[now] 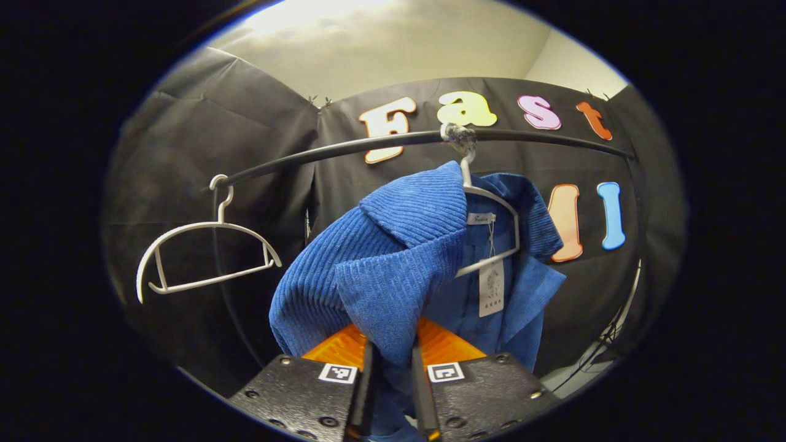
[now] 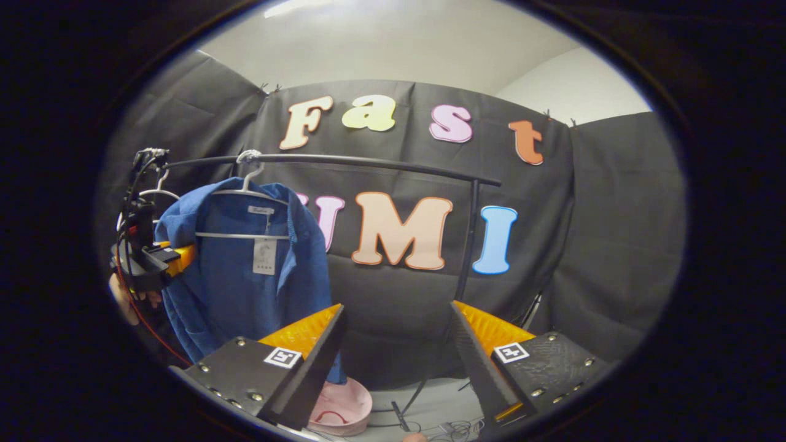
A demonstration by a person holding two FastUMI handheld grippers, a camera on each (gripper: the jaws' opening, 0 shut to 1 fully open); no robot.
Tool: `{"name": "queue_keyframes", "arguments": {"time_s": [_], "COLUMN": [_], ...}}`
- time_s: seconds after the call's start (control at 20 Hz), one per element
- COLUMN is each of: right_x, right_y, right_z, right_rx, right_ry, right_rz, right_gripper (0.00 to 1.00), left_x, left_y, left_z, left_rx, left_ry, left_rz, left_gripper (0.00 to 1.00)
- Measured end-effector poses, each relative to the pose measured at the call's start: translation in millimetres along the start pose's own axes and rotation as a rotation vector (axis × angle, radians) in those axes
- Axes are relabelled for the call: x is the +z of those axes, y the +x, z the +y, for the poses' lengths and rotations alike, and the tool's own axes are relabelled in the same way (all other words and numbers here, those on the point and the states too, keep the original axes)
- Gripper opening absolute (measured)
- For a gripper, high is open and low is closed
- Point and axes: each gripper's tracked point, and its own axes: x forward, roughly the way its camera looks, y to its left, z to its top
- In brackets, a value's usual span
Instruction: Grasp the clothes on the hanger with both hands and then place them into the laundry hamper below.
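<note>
In the left gripper view, the blue jacket (image 1: 393,270) hangs on a white hanger (image 1: 491,227), and the hanger hooks over the black rail (image 1: 344,149). One shoulder of the jacket is pulled forward, off that end of the hanger, because the left gripper (image 1: 391,362) has it. Its two fingers are squeezed together on a fold of the blue cloth, so the cloth bunches up between them. A second white hanger (image 1: 206,255) hangs bare on the rail, well to the left of the jacket. A paper tag (image 1: 491,285) dangles inside the jacket, just under the collar.

In the right gripper view, the jacket (image 2: 245,276) hangs below the rail (image 2: 344,162), near the rail's left end. The left gripper (image 2: 175,255) bites the jacket's left edge, and a hand (image 2: 126,304) holds that gripper from below. The right gripper (image 2: 396,362) is well apart from the jacket, off to its right. Its fingers are spread wide with nothing between them, likely so they are ready to take the other side of the jacket. A pink hamper (image 2: 344,402) sits on the floor under the jacket, and that is where the jacket should go. The jacket is not yet off its hanger.
</note>
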Motion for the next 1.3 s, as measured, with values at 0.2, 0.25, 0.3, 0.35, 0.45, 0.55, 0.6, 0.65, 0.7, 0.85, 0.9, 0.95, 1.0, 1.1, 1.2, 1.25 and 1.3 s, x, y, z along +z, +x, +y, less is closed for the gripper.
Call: {"name": "queue_keyframes", "arguments": {"time_s": [0.2,0.25,0.3,0.35,0.45,0.55,0.6,0.65,0.7,0.85,0.9,0.95,1.0,1.1,1.2,1.25,1.3], "right_x": [2.5,1.4,0.0,-0.5,0.1,-1.8,-4.6,-9.2,-11.6,-14.3,-15.6,-17.1,-18.4,-22.8,-27.6,-29.6,-33.7], "right_y": [27.2,37.0,46.9,55.5,76.7,98.9,109.3,119.5,128.1,149.0,155.4,159.7,163.5,171.6,185.7,194.5,205.1], "right_z": [16.3,20.4,26.6,34.1,55.1,79.1,91.0,101.8,112.9,142.2,150.8,158.8,167.7,184.1,198.9,205.5,209.9], "right_rx": [0.059,0.072,0.087,0.103,0.141,0.185,0.202,0.221,0.242,0.308,0.326,0.348,0.370,0.404,0.430,0.437,0.438], "right_ry": [0.014,0.014,0.024,0.048,0.104,0.150,0.158,0.160,0.165,0.178,0.181,0.187,0.197,0.201,0.195,0.196,0.194], "right_rz": [-0.013,-0.008,-0.004,-0.001,-0.003,-0.002,0.009,0.019,0.024,0.021,0.023,0.025,0.029,0.033,0.038,0.044,0.060], "right_gripper": [0.98,1.00,0.98,0.96,0.94,0.98,1.00,0.94,1.00,0.94,0.94,0.94,0.94,0.96,0.94,0.94,0.98], "left_x": [0.1,0.2,0.1,0.0,5.1,6.9,9.5,12.9,16.7,25.5,26.8,28.0,27.4,25.6,23.4,21.7,19.8], "left_y": [-3.2,-4.8,-6.1,-8.5,-11.1,-14.9,-17.2,-21.1,-22.3,-28.3,-30.2,-30.6,-30.5,-29.9,-28.1,-27.1,-26.8], "left_z": [5.1,4.9,4.8,5.9,4.8,7.5,8.2,8.6,9.6,11.0,10.4,10.2,9.6,10.0,11.9,12.3,12.1], "left_rx": [0.002,0.002,-0.003,-0.007,-0.025,-0.033,-0.032,-0.037,-0.034,-0.035,-0.036,-0.037,-0.040,-0.042,-0.030,-0.025,-0.021], "left_ry": [-0.037,-0.042,-0.041,-0.051,-0.076,-0.064,-0.062,-0.066,-0.073,-0.087,-0.086,-0.085,-0.086,-0.099,-0.098,-0.093,-0.089], "left_rz": [0.039,0.054,0.064,0.069,0.062,0.058,0.061,0.057,0.054,0.040,0.041,0.040,0.046,0.056,0.063,0.067,0.076], "left_gripper": [0.05,0.02,0.02,0.03,0.04,0.03,0.02,0.02,0.02,0.02,0.02,0.02,0.02,0.02,0.02,0.02,0.02]}}
